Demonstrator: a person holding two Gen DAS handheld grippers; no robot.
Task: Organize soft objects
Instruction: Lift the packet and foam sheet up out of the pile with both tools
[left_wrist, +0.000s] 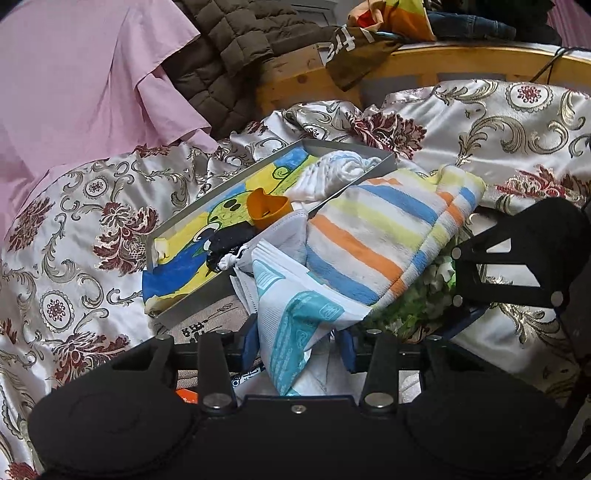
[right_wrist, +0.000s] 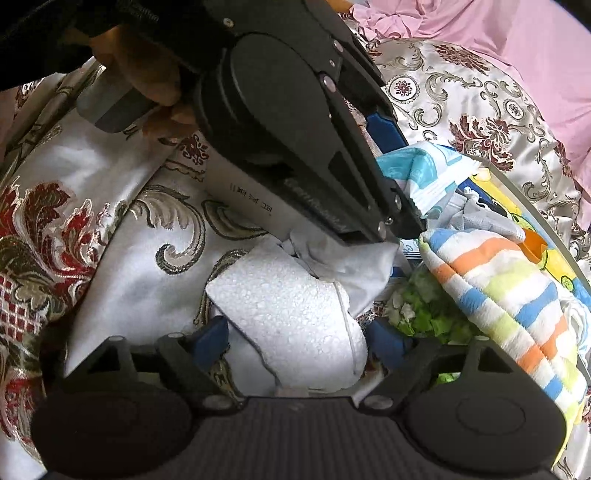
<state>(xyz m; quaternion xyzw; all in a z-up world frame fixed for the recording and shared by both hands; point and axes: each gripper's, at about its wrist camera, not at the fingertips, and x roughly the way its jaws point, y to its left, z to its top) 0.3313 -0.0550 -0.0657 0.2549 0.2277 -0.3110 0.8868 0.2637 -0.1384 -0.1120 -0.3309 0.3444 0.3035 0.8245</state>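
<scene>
My left gripper (left_wrist: 299, 347) is shut on a teal-and-white packet (left_wrist: 295, 317), which fills the gap between its blue pads. The packet hangs over the near corner of a shallow grey tray (left_wrist: 173, 225) lined with a bright drawing. In the tray lie a white cloth (left_wrist: 332, 173), an orange cup (left_wrist: 267, 210) and a black item (left_wrist: 232, 240). A striped towel (left_wrist: 388, 229) drapes over the tray's right rim. My right gripper (right_wrist: 299, 338) is shut on a wide white foam-like piece (right_wrist: 295, 317). In the right wrist view the left gripper (right_wrist: 402, 173) crosses overhead with the packet (right_wrist: 424, 173).
A floral satin bedspread (left_wrist: 74, 258) covers the bed. A green-and-white leafy thing (right_wrist: 421, 314) lies under the towel (right_wrist: 498, 295). A pink sheet (left_wrist: 74, 74), a brown quilted jacket (left_wrist: 229, 55) and a wooden bed frame (left_wrist: 461, 62) stand behind. A hand (right_wrist: 147, 85) holds the left gripper's handle.
</scene>
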